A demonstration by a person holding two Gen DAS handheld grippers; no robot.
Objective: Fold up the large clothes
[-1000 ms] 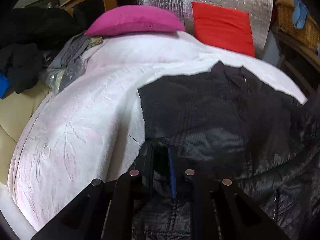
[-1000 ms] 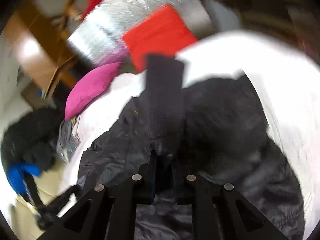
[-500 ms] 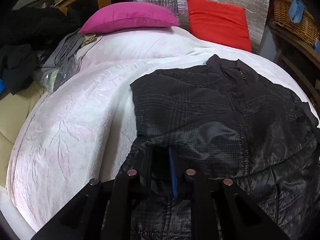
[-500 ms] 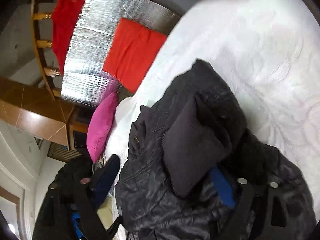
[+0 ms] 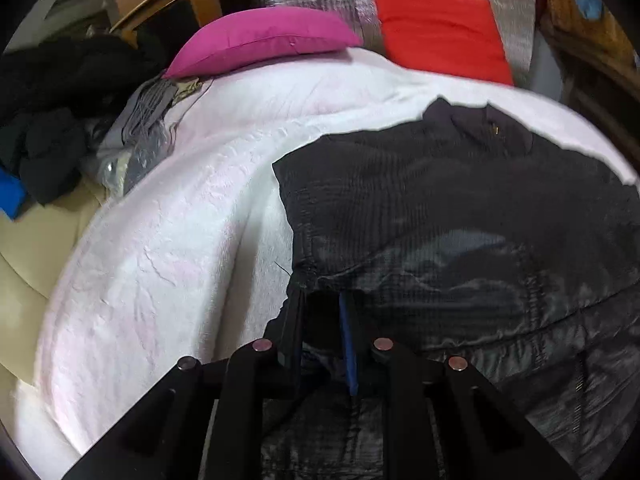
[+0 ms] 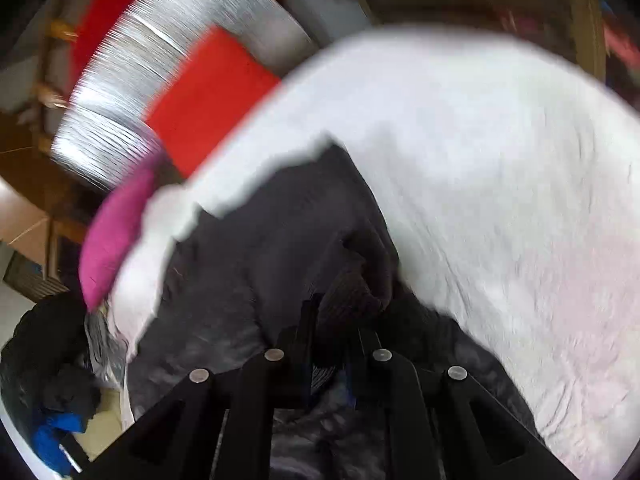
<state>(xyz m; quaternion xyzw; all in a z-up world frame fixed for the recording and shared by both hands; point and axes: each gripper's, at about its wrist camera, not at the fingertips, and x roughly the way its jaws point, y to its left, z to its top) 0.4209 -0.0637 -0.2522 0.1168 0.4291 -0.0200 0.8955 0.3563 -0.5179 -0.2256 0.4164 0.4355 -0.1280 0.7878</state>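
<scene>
- On the white bedspread (image 5: 168, 240) lies the black jacket (image 5: 460, 216), its edge between the opening left tongs (image 5: 320, 320)
- Right tongs (image 6: 332, 344) clamp its ribbed cuff (image 6: 352, 296), seen only there

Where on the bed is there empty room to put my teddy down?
The white bedspread is bare between the black jacket and the bed's left edge, up to the pink pillow. In the right wrist view it is also bare right of the jacket. It is crowded beside the bed's left edge, with a dark clothes pile.
</scene>
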